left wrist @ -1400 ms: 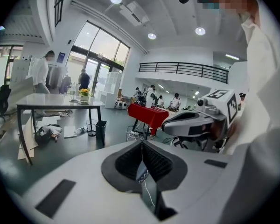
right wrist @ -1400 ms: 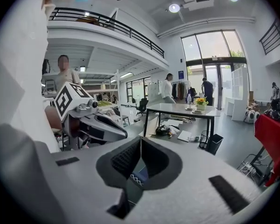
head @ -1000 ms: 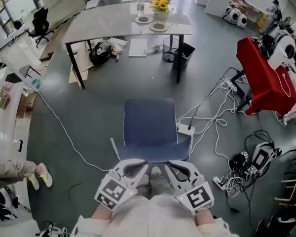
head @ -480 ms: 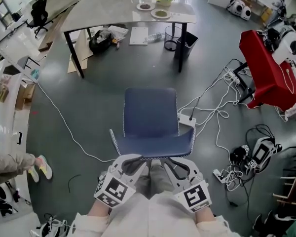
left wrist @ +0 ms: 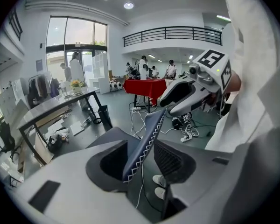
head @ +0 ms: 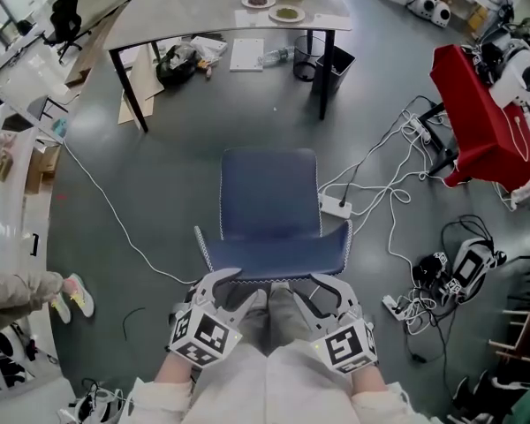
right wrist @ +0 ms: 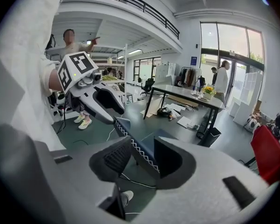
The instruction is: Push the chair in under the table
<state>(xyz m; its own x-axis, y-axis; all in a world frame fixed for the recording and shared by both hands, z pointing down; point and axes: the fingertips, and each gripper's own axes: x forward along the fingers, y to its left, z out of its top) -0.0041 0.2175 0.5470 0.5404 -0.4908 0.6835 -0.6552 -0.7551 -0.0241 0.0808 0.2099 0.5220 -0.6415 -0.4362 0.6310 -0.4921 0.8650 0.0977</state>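
Observation:
The blue chair (head: 269, 203) stands on the grey floor with its seat facing the grey table (head: 185, 18), well short of it. Its backrest top edge (head: 274, 270) is nearest me. My left gripper (head: 242, 286) straddles the left part of that edge, jaws opening, the white-stitched backrest (left wrist: 148, 136) between them with a gap to one pad. My right gripper (head: 306, 286) straddles the right part the same way, jaws opening around the backrest (right wrist: 147, 151). In the gripper views the left gripper (left wrist: 142, 160) and right gripper (right wrist: 141, 158) each see the other.
White cables and a power strip (head: 335, 207) lie on the floor right of the chair. A red-draped table (head: 477, 117) stands at the right. A black bin (head: 337, 65) and clutter sit under the table. A person's shoes (head: 73, 300) are at the left.
Both grippers have come down from just above the backrest onto its top edge, and their jaws have gone from shut to spread around it. The chair has stayed put.

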